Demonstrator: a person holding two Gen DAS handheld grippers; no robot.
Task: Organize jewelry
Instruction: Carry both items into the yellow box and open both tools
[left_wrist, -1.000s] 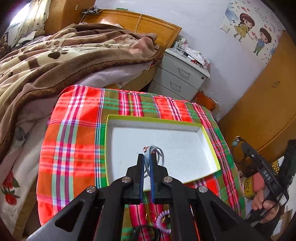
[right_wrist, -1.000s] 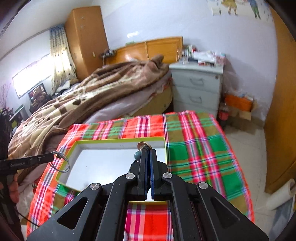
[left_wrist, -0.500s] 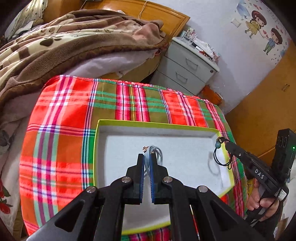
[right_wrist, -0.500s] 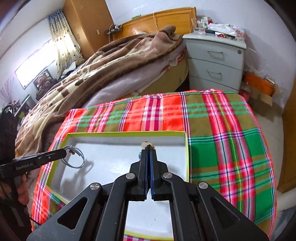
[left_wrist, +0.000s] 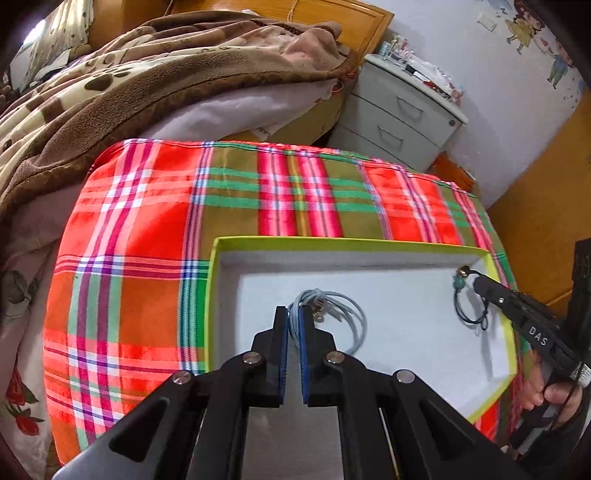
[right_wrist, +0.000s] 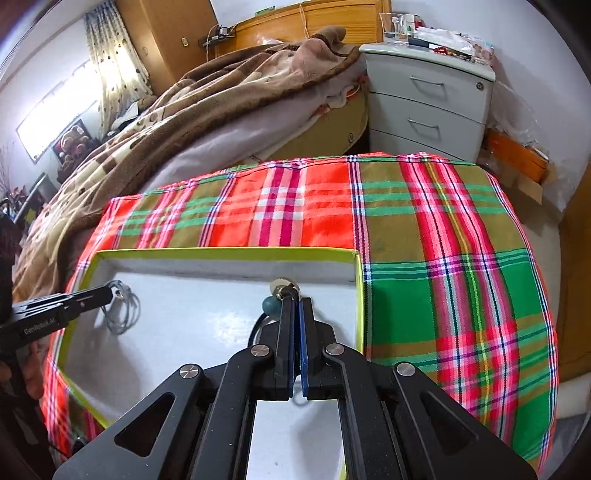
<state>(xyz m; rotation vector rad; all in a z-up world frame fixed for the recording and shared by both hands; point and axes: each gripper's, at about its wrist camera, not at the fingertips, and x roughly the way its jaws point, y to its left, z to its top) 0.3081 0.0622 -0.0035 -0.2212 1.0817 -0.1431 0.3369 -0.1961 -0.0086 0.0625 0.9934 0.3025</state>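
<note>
Both grippers clamp jewelry: left gripper (left_wrist: 294, 314), marked "GenRobot.AI", grey cord (left_wrist: 347, 314); right gripper (right_wrist: 296, 302), "DAS", beaded cord (right_wrist: 271, 306).

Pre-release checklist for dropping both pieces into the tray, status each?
1. Left gripper clamped on grey cord bracelet: ok.
2. Right gripper clamped on dark cord bracelet with teal bead: ok.
3. Both pieces over the white tray, inside its green rim: ok.
4. Pieces apart, no tangle: ok.
5. Grey loops touching tray floor: cannot tell.
6. Tray flat on plaid cloth: ok.
</note>
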